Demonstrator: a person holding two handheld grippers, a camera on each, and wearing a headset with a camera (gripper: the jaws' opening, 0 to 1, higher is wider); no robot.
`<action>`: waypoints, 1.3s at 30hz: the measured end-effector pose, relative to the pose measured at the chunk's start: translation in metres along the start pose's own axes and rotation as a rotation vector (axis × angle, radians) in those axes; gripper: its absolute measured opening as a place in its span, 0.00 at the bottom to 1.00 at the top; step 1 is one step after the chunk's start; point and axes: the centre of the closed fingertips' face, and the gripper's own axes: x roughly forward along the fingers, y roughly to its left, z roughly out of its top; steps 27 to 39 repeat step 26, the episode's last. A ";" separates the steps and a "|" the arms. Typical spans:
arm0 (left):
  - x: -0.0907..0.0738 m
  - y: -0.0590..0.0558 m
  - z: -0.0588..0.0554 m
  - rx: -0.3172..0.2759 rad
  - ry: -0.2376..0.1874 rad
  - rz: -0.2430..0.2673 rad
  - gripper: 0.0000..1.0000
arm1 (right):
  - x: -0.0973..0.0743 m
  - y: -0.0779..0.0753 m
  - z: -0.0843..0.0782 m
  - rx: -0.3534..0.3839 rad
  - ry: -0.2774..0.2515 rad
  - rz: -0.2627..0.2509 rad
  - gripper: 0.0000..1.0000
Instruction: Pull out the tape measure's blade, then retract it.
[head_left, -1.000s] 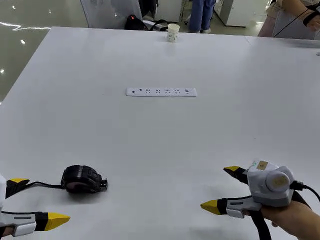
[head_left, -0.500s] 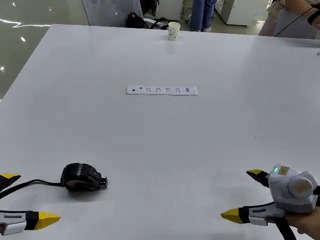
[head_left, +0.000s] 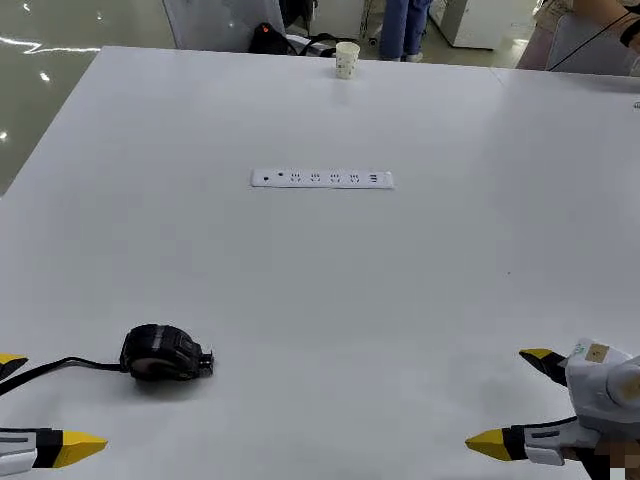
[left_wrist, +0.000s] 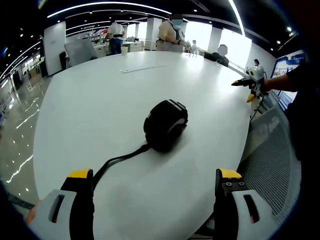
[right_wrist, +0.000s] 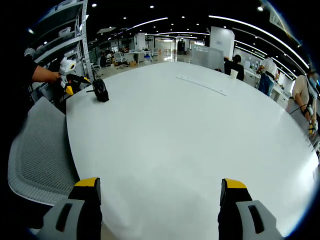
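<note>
Head view: black tape measure (head_left: 165, 352) rests on the white table (head_left: 400, 280), near the front-left edge. A black strap (head_left: 70, 367) trails from its case toward the left gripper (head_left: 48, 400). That gripper sits at the lower left corner with yellow-tipped jaws spread wide and nothing between them. Whether the strap touches the upper jaw, I cannot tell.

The right gripper (head_left: 508, 397) is at the lower right corner, well apart from the tape measure, jaws also spread and holding nothing.

A white power strip (head_left: 322, 180) lies flat mid-table. A paper cup (head_left: 346, 63) stands upright near the far edge.

Left gripper view: the tape measure sits just ahead of the two parted jaws, roughly centred between them, not touching either. The strap runs back toward the left-hand jaw.

Right gripper view: bare tabletop lies between the parted jaws. A grey mesh chair back (right_wrist: 35, 150) stands beside the table edge.
</note>
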 end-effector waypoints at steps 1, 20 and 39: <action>0.000 0.000 0.001 0.002 -0.002 0.000 0.99 | -0.001 0.000 0.001 0.004 -0.004 0.001 0.99; -0.003 -0.001 -0.004 -0.003 0.003 0.000 0.99 | -0.008 -0.001 -0.003 0.002 0.001 0.005 0.99; -0.005 -0.001 -0.004 -0.003 0.007 -0.001 0.99 | -0.010 0.000 -0.007 0.009 0.006 0.001 0.99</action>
